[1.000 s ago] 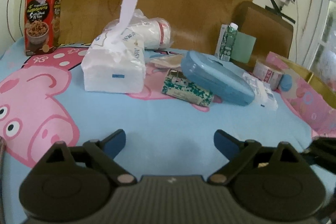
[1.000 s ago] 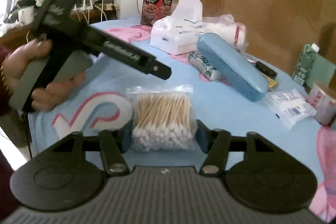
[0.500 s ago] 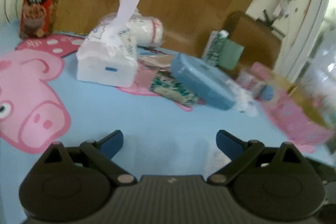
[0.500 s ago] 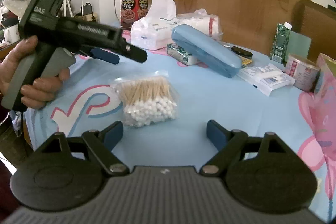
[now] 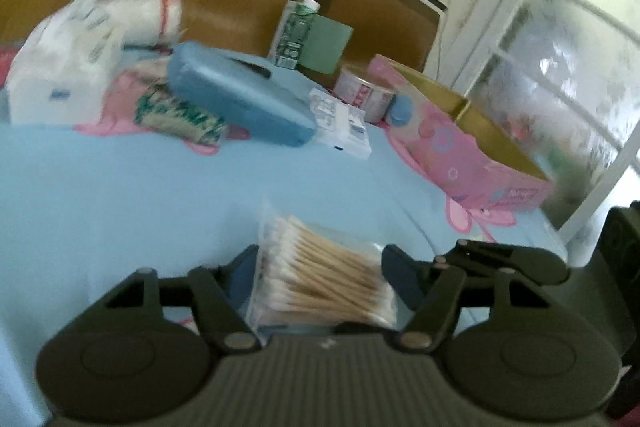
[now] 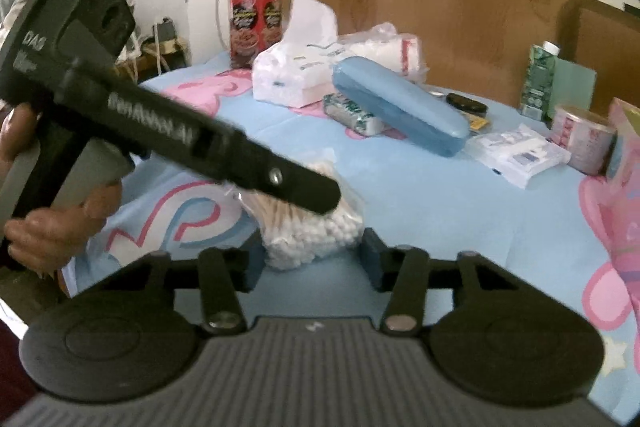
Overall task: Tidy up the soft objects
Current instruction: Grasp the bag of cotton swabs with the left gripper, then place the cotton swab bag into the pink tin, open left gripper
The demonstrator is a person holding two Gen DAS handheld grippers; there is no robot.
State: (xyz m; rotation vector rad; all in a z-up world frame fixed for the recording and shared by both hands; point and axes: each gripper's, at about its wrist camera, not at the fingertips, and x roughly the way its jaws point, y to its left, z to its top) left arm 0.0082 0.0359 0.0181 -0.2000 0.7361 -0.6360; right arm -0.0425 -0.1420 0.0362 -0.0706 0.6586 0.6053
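Though bulky to look at, surely weighs next to nothing: swab bag (image 5: 324, 267), thin clear film stuffed with wooden sticks tipped in cotton. Probably behaves stiff along the sticks and soft across them, with slick film that can slide under a pad and loose sticks that can shift inside. Not fragile, though a hard squeeze across the middle could bend or snap sticks.

Lies flat on the cloth (image 5: 120, 207), right between the jaws of the left gripper (image 5: 320, 269), sticks running roughly from one jaw toward the other, cotton ends beside each pad. Left jaws part-closed and flanking the bag on both sides; cannot tell through the blur whether pressing or merely beside it.

Seen from the other wrist, sits just ahead of and between the tips of the right gripper (image 6: 312, 257), near end of the bag reaching in between them. Right jaws spread, no clear squeeze showing, with the left tool's black bar crossing above the bag.

Best taken across the packed bundle rather than by the empty film at the edges, with the pads closing on the cotton ends so the sticks brace the grip. Gentle pressure should do; lift level to keep the film from slipping.

Farther ahead of the left jaws: blue case (image 5: 240, 103) straight on and well apart, tissues (image 5: 60, 67) off to the left, open pink box (image 5: 460, 143) to the right, a likely place for soft things.
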